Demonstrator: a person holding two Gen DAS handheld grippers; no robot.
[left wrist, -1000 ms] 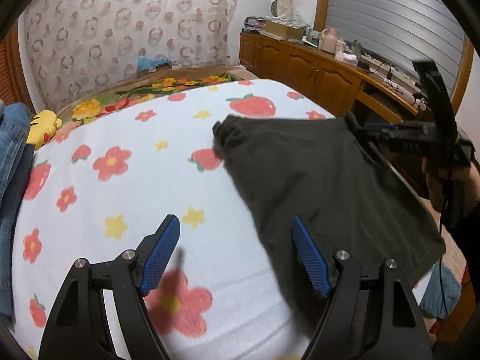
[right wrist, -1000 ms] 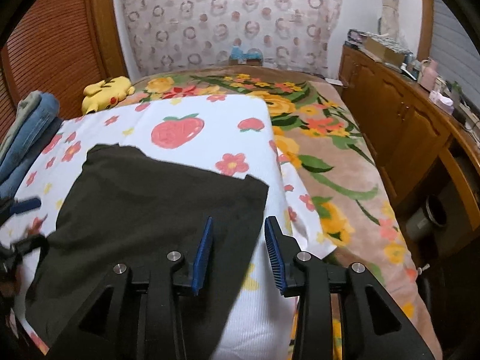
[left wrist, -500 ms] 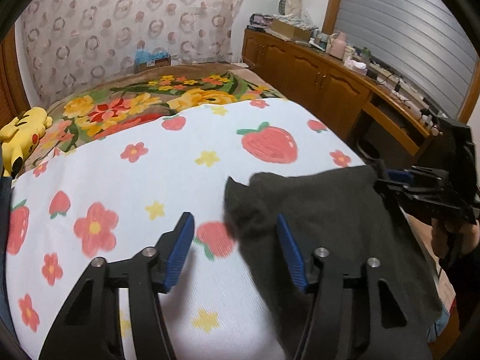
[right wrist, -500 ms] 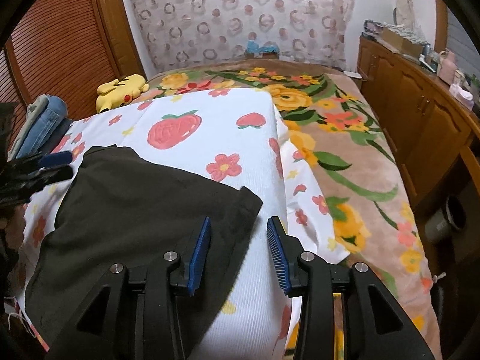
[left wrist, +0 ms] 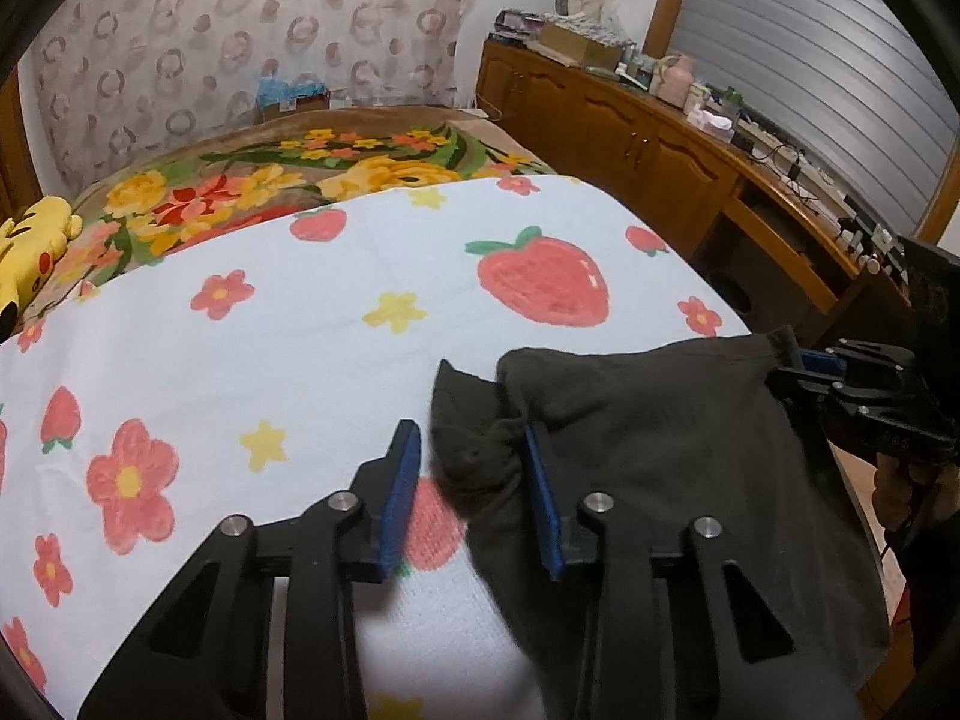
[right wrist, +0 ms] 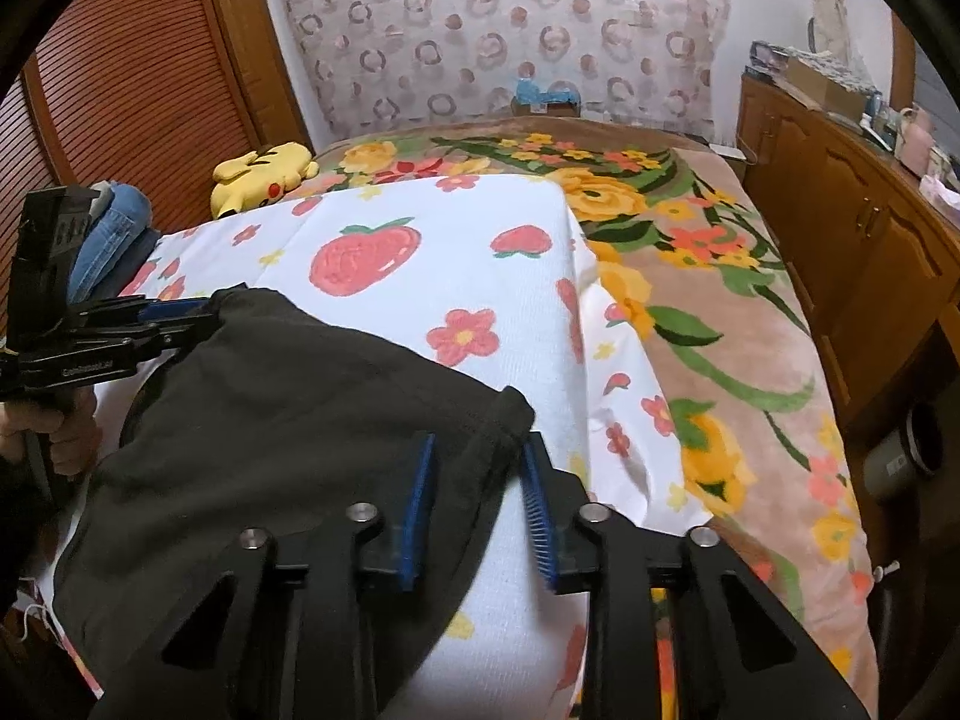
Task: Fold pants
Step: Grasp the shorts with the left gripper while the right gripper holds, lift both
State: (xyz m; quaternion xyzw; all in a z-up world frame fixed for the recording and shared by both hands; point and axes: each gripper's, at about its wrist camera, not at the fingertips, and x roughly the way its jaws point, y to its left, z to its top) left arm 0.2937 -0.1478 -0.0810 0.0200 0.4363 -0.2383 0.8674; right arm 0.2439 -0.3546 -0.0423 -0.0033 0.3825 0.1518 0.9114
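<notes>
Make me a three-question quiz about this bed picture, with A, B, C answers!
1. Where is the yellow plush?
A. on the cabinet
B. on the bed's far left
C. on the pants

2. What colour are the pants?
A. dark
B. red
C. white

3. What sits between the left claw's pads?
A. a bunched pants corner
B. nothing
C. a cup

Answers: 1 B, it lies beside the folded jeans. 2 A, near black against the strawberry sheet. 3 A, cloth bunches there as the claw has just been closing.
</notes>
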